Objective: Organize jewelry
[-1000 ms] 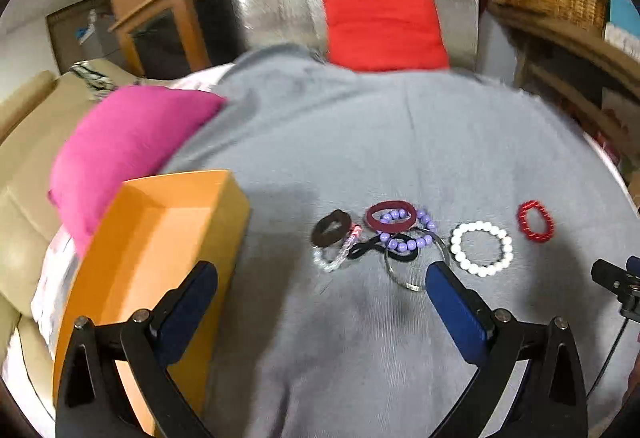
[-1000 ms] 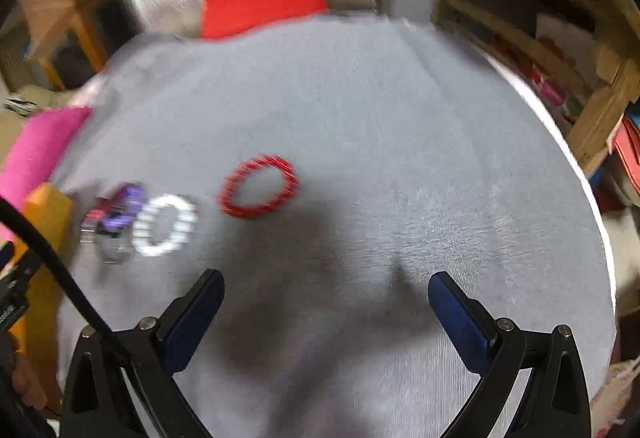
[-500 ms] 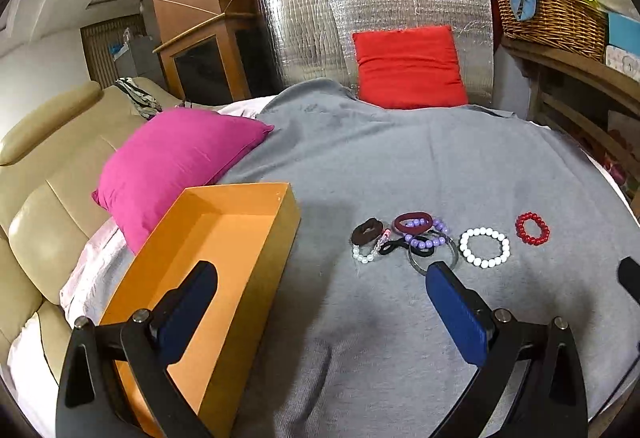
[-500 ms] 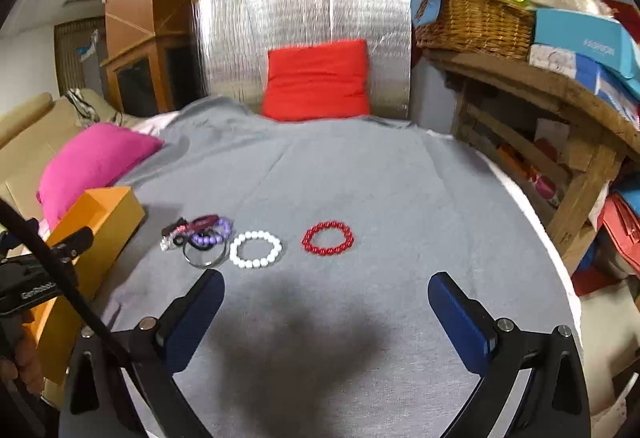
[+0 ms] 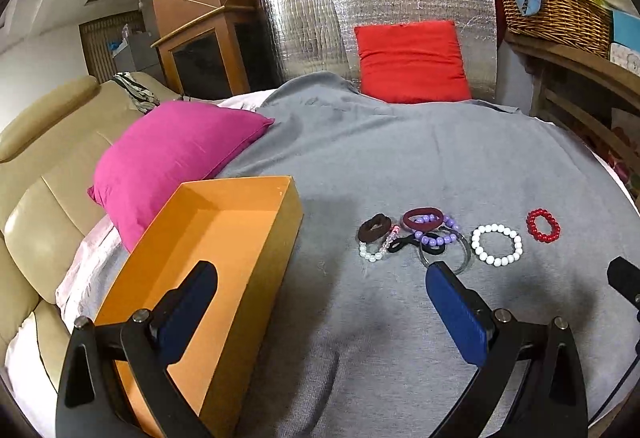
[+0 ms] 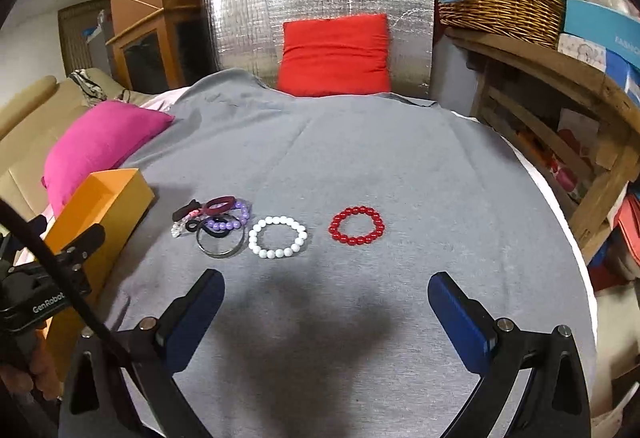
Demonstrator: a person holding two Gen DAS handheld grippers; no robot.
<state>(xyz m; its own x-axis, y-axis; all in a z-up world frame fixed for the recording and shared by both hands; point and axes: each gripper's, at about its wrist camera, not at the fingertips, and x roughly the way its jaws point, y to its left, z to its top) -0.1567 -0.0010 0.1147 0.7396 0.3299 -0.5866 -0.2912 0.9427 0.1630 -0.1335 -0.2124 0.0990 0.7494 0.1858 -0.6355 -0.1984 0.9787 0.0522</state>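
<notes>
Both grippers hang spread wide and empty over the grey blanket. Ahead of the right gripper lie the white bracelet and, right of it, the red bracelet. The left gripper faces the tangled pile left of the white bracelet, orange box farther left.

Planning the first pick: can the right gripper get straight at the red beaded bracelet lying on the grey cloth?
Probably yes. The right gripper is open and the red beaded bracelet lies alone ahead of it on the grey cloth, apart from the white beaded bracelet; nothing lies between.
</notes>
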